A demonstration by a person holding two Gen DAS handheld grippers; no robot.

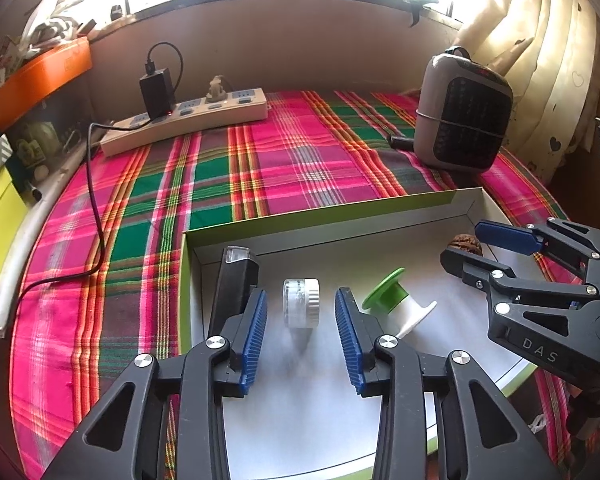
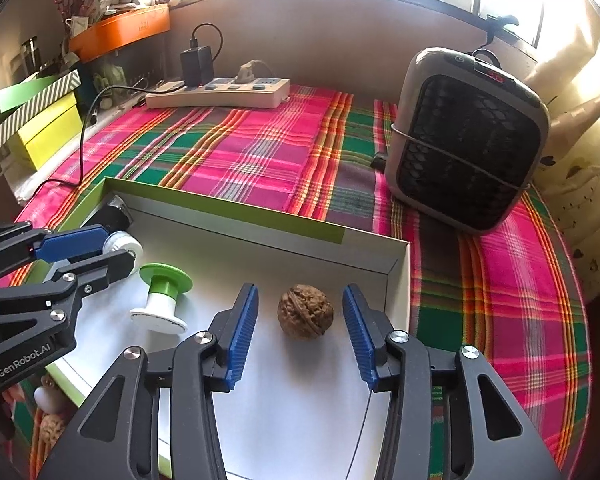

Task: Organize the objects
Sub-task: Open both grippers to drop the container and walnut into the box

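Inside the box [image 1: 466, 204], the left gripper [image 1: 301, 334] gapes wide around the small jar [image 1: 301, 302]; the right gripper [image 2: 300, 334] gapes around the walnut [image 2: 305, 311].

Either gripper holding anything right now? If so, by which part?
Nothing held. Left gripper is open around the small white jar, pads clear of it. Right gripper is open around the walnut, also not touching.

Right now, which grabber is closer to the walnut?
Right. The right gripper has its open fingers on either side of the walnut; the left gripper sits over at the small white jar.
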